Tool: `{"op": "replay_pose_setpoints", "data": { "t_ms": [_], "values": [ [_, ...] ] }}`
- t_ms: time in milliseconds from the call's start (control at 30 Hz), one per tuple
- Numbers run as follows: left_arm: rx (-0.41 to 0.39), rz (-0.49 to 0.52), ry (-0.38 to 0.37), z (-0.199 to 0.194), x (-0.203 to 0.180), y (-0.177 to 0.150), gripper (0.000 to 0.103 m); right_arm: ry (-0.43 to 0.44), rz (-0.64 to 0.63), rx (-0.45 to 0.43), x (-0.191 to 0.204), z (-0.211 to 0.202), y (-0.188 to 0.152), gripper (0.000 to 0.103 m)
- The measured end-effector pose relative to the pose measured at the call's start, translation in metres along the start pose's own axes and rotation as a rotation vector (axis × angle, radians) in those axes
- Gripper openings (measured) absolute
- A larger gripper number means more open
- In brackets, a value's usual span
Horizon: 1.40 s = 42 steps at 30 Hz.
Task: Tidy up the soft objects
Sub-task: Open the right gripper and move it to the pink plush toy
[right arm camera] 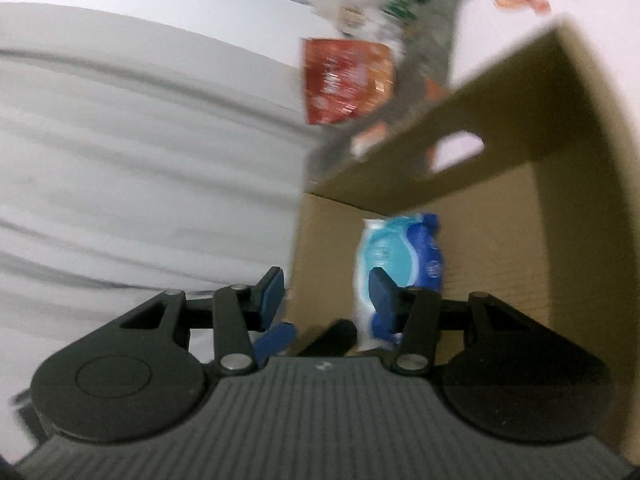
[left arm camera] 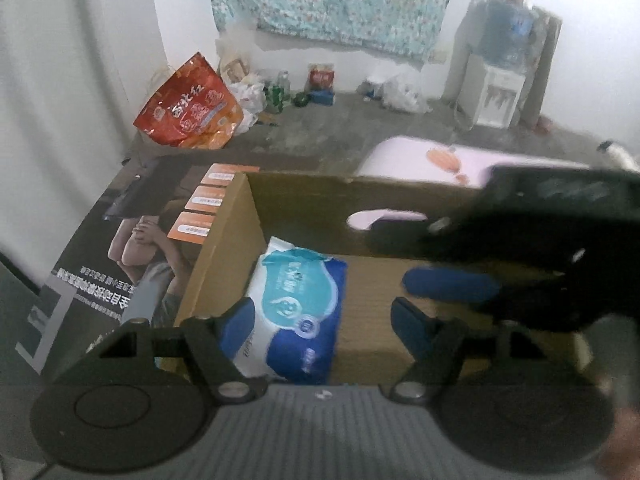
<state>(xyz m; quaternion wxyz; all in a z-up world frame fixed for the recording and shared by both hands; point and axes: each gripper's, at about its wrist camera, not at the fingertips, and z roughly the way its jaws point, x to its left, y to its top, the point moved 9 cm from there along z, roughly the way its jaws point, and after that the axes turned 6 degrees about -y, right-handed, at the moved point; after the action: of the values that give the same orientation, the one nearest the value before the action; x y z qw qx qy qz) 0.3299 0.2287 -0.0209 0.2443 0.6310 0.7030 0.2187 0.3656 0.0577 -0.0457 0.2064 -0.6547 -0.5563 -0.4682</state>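
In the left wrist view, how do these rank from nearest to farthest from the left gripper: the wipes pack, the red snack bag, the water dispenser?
From the left gripper:
1. Wipes pack, in the cardboard box, by the gripper's left finger.
2. Red snack bag, on the floor beyond the box, to the left.
3. Water dispenser, against the far wall, right.
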Motion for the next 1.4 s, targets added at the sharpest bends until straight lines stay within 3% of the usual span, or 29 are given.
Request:
{"op": "replay_pose_setpoints", "data": {
  "t_ms": [167, 267, 367, 500, 600, 733, 867, 967, 1067, 1300, 1400],
  "values": [
    [-0.089, 0.017, -0.116, -0.065, -0.037, -0.013, 0.086, 0.068, -0.133, -0.031, 0.014, -0.117, -0.016, 0.053],
    [-0.157, 0.082, -0.196, -0.108, -0.078, -0.034, 0.091, 0.094, -0.171, -0.063, -0.001, -0.192, -0.044, 0.06],
    [-0.185, 0.154, -0.287, -0.136, -0.125, -0.066, 0.092, 0.067, -0.206, -0.116, -0.034, -0.255, -0.081, 0.066],
    [-0.177, 0.234, -0.419, -0.147, -0.191, -0.111, 0.094, -0.041, -0.223, -0.191, -0.089, -0.312, -0.122, 0.068],
    [-0.188, 0.319, -0.457, -0.142, -0.238, -0.137, 0.094, -0.142, -0.198, -0.272, -0.133, -0.355, -0.138, 0.068],
    [-0.188, 0.415, -0.5, -0.126, -0.297, -0.162, 0.094, -0.3, -0.181, -0.437, -0.18, -0.417, -0.141, 0.074],
    [-0.192, 0.49, -0.597, -0.111, -0.361, -0.175, 0.094, -0.458, -0.178, -0.571, -0.219, -0.472, -0.134, 0.078],
    [-0.242, 0.554, -0.597, -0.096, -0.406, -0.176, 0.094, -0.553, -0.183, -0.651, -0.237, -0.501, -0.12, 0.079],
    [-0.238, 0.62, -0.607, -0.076, -0.448, -0.175, 0.093, -0.598, -0.211, -0.685, -0.253, -0.511, -0.101, 0.085],
    [-0.171, 0.72, -0.634, -0.025, -0.525, -0.169, 0.093, -0.662, -0.183, -0.583, -0.305, -0.499, -0.045, 0.091],
    [-0.109, 0.73, -0.667, -0.004, -0.545, -0.167, 0.093, -0.646, -0.162, -0.517, -0.321, -0.481, -0.029, 0.091]
  ]
}}
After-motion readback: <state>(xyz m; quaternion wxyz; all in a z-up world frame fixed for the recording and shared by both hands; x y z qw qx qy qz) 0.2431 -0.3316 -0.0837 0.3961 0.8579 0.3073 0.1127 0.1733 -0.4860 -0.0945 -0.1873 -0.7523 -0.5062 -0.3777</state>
